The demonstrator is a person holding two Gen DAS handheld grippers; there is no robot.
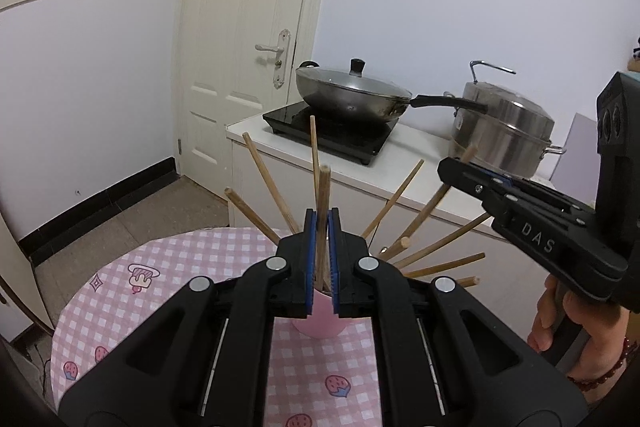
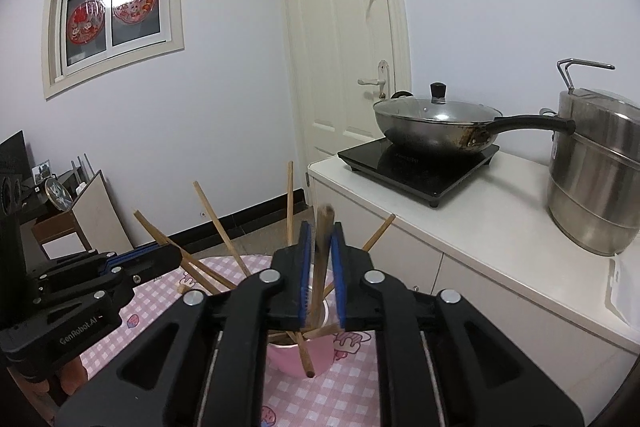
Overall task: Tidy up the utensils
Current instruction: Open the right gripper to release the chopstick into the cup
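A pink cup (image 1: 320,323) stands on the pink checked tablecloth (image 1: 160,287) and holds several wooden chopsticks (image 1: 266,183) fanned outward. My left gripper (image 1: 322,223) is shut on one upright chopstick (image 1: 323,195) above the cup. In the right wrist view the cup (image 2: 300,359) shows below my right gripper (image 2: 320,239), whose blue pads (image 2: 306,251) close on another chopstick (image 2: 322,239) that reaches down into the cup. The right gripper also shows in the left wrist view (image 1: 460,169), beside the fanned sticks. The left gripper shows in the right wrist view (image 2: 168,253).
A white counter (image 2: 500,227) behind the table carries a black induction hob (image 2: 420,167), a lidded wok (image 2: 436,123) with a long handle, and a steel steamer pot (image 2: 592,179). A cream door (image 1: 248,27) is beyond. Low furniture (image 2: 60,219) stands at the left.
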